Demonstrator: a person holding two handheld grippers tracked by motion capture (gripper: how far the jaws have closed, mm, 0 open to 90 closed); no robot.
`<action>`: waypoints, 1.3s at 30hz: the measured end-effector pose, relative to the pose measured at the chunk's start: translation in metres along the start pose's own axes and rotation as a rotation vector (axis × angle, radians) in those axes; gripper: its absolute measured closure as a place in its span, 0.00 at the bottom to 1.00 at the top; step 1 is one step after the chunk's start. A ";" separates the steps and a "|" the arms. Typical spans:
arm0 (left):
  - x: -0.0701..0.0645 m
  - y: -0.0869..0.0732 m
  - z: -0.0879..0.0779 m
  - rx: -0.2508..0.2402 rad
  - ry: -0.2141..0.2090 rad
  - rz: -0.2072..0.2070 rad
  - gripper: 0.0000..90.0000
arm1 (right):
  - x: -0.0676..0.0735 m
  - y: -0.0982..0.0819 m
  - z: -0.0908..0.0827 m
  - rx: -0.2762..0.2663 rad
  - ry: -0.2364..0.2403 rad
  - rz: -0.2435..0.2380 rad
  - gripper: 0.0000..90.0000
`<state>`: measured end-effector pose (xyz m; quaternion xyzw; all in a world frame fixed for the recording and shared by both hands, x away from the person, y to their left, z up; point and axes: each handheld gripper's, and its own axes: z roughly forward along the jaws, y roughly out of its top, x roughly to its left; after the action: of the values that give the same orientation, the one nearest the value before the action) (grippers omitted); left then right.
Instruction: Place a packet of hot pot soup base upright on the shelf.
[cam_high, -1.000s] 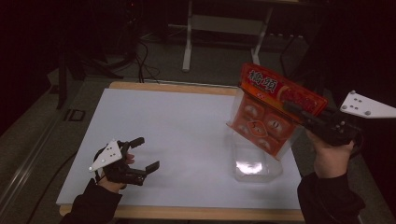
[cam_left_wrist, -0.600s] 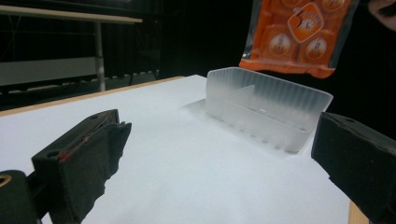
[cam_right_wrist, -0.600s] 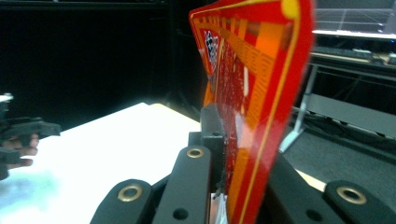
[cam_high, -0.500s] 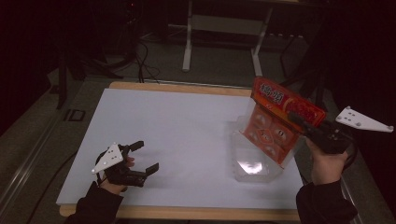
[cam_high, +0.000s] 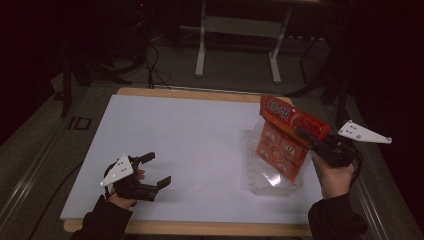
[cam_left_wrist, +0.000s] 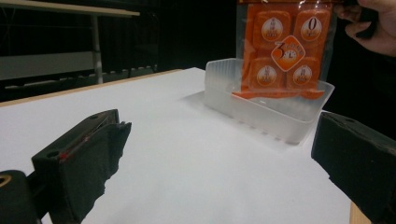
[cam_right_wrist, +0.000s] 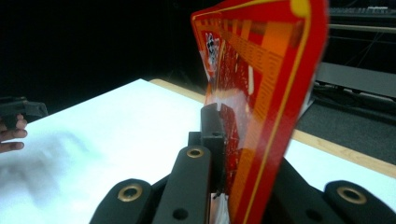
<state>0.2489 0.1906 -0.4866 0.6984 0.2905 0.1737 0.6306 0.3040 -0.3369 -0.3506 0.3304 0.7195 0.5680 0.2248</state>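
Observation:
An orange and red snack bag (cam_high: 285, 137) hangs upright, its lower end inside a clear plastic tub (cam_high: 260, 182) at the table's right. My right gripper (cam_high: 306, 136) is shut on the bag's red top edge (cam_right_wrist: 261, 93). In the left gripper view the bag (cam_left_wrist: 285, 46) shows several round orange packets and dips into the tub (cam_left_wrist: 261, 112). My left gripper (cam_high: 155, 170) rests open near the table's front left, nothing between its jaws, far from the tub.
The white table top (cam_high: 190, 135) has a wooden rim. A metal stand (cam_high: 237, 30) and cables lie on the dark floor behind. A broad bare stretch of table separates the two grippers.
My right gripper has brought the bag down and rightward, from tilted above the tub to upright with its lower end inside. The left gripper has barely moved.

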 end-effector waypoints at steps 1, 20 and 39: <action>0.000 0.000 0.000 0.001 -0.001 -0.003 0.02 | 0.000 -0.002 0.001 0.001 -0.003 -0.003 1.00; -0.001 -0.002 0.001 0.009 -0.010 -0.012 0.02 | 0.005 -0.040 0.014 0.043 0.015 0.028 1.00; -0.001 -0.005 0.005 0.020 -0.018 -0.026 0.02 | -0.033 -0.059 -0.004 0.095 -0.140 0.104 1.00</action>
<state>0.2500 0.1860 -0.4916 0.7023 0.2957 0.1565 0.6283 0.3101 -0.3718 -0.4087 0.4164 0.7102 0.5195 0.2289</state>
